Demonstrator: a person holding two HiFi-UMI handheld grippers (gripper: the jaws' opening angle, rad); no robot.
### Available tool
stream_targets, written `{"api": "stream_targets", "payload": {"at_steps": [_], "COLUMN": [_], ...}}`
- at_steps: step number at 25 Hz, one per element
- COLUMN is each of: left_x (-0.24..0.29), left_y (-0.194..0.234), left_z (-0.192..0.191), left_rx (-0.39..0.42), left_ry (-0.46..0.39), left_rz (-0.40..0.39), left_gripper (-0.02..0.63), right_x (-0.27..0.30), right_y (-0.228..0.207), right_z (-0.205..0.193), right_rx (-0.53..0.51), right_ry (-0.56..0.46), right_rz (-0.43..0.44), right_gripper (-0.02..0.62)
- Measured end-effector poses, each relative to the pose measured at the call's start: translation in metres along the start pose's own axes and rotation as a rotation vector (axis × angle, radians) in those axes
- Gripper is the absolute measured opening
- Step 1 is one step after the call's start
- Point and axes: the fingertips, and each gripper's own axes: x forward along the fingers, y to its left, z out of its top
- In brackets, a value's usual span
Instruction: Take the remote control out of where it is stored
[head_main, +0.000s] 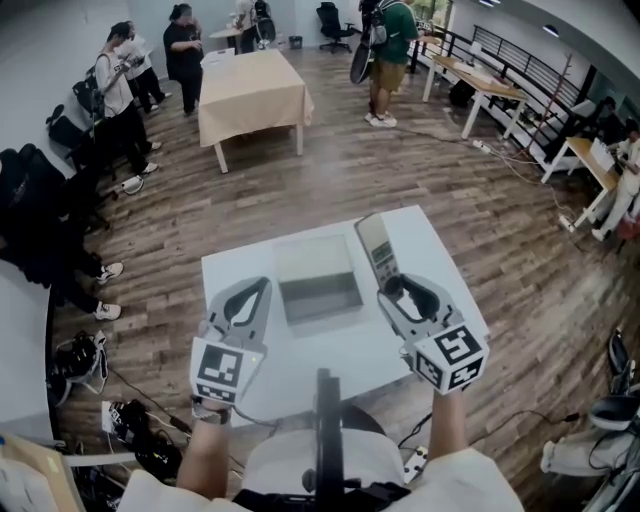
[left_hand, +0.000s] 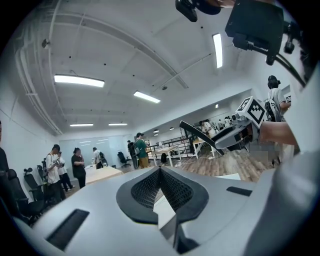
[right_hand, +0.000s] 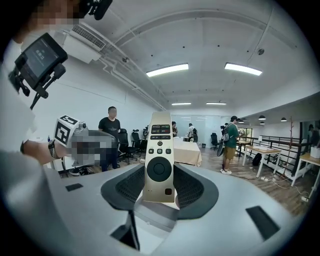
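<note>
The cream remote control (head_main: 376, 250) with dark buttons is lifted above the white table (head_main: 232, 275), tilted up and away from me. My right gripper (head_main: 398, 291) is shut on its lower end. In the right gripper view the remote (right_hand: 160, 160) stands upright between the jaws of the right gripper (right_hand: 160, 192). An open grey box (head_main: 318, 285) sits in the middle of the table, left of the remote; I see nothing in it. My left gripper (head_main: 260, 290) hovers at the box's left side, shut and holding nothing. In the left gripper view the left gripper (left_hand: 160, 172) has its pads meeting, and the remote (left_hand: 200, 137) shows at the right.
A beige-clothed table (head_main: 250, 90) stands further back on the wood floor. Several people stand at the far left and one at the back (head_main: 390, 50). Desks (head_main: 480, 85) line the right wall. Bags and cables (head_main: 80, 360) lie on the floor at my left.
</note>
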Motion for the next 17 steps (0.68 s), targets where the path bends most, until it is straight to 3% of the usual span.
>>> {"api": "stream_targets", "payload": {"at_steps": [17], "left_x": [0.008], "left_y": [-0.004], "left_z": [0.0059], "left_rx": [0.01], "left_ry": [0.001], "left_rz": [0.001], "left_gripper": [-0.002], "right_x": [-0.0016], "right_y": [-0.0081], "right_z": [0.0084], "right_rx": [0.007], "right_ry": [-0.027], "right_rz": [0.022], "right_gripper": [0.184]}}
